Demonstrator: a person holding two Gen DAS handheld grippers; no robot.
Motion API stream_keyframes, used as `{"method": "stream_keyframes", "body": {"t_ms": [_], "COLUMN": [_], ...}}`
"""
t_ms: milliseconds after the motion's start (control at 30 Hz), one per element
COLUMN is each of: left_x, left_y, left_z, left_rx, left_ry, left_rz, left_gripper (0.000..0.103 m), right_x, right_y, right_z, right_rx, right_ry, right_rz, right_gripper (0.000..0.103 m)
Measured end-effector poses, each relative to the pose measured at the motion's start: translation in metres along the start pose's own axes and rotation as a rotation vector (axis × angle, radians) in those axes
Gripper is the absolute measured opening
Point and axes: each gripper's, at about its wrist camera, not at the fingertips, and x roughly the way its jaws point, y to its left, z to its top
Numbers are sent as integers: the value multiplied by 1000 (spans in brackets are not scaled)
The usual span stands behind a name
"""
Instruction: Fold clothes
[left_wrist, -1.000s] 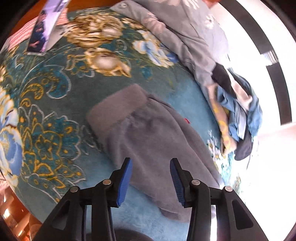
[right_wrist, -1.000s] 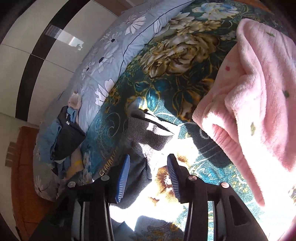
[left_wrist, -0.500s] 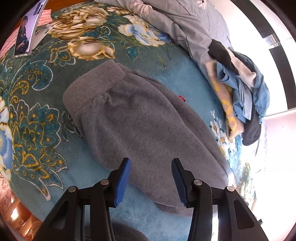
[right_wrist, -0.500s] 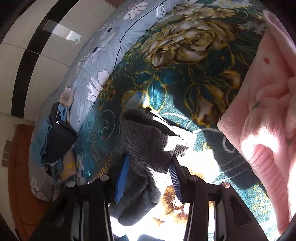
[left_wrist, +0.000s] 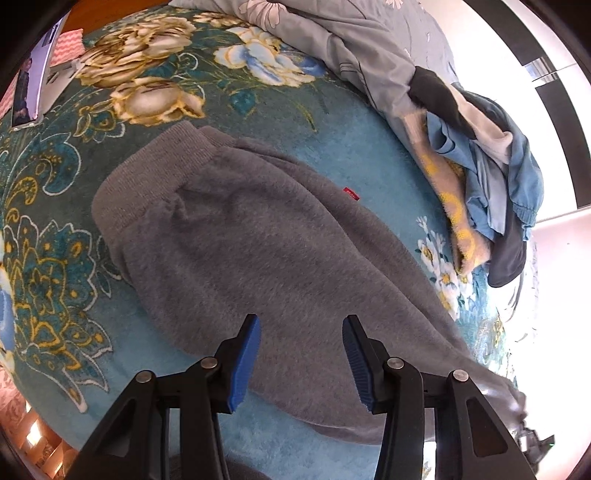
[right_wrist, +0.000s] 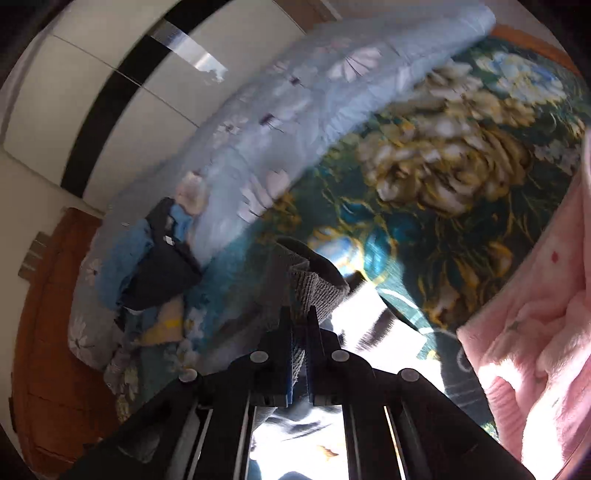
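your right gripper (right_wrist: 300, 325) pinched tight on ribbed cuff (right_wrist: 314, 291) of grey sweatpants (left_wrist: 258, 251). left gripper (left_wrist: 301, 354) gaping, empty, over near thigh edge. pants flat on teal blanket (left_wrist: 55, 229), waistband far left. judged step: leg fold; next, carry cuff toward waistband. clothes pile (left_wrist: 480, 177) far right.

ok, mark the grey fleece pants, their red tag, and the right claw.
Grey fleece pants (left_wrist: 258, 240): left wrist view, mid leg.
Red tag (left_wrist: 351, 194): left wrist view, tag centre.
Right claw (right_wrist: 300, 317): right wrist view, between tips.
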Motion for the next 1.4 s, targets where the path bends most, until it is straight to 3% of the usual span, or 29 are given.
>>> {"method": "stream_keyframes", "body": {"t_ms": [267,333,500,600,733,900,1000,1167,1400], "left_x": [3,2,2,7,13,19,23,30,29], "left_y": [5,8,15,22,33,48,61,76,89], "left_z": [8,13,23,30,41,55,65,73,69], "left_rx": [-7,-11,-5,1,-10,-18,-37,-53,-50], "left_ry": [1,-5,-18,-18,-19,-21,-12,18,23], "left_rz": [18,12,10,21,17,-4,-33,-118,-220], "left_gripper": [50,50,50,50,50,50,50,50,50], "right_x": [-4,-13,-46,-49,3,87,121,163,201], "right_y": [-18,-9,36,77,160,268,317,368,399], "right_z": [-2,0,0,-7,-36,-108,-150,-198,-245], "right_rx": [22,-31,-213,-338,-563,-865,-1005,-1153,-1300], "right_ry": [-6,-11,-102,-117,51,298,397,508,604], "right_rz": [13,-17,-172,-163,-53,73,137,187,190], "right_gripper": [7,7,25,28,28,28,28,29,30]}}
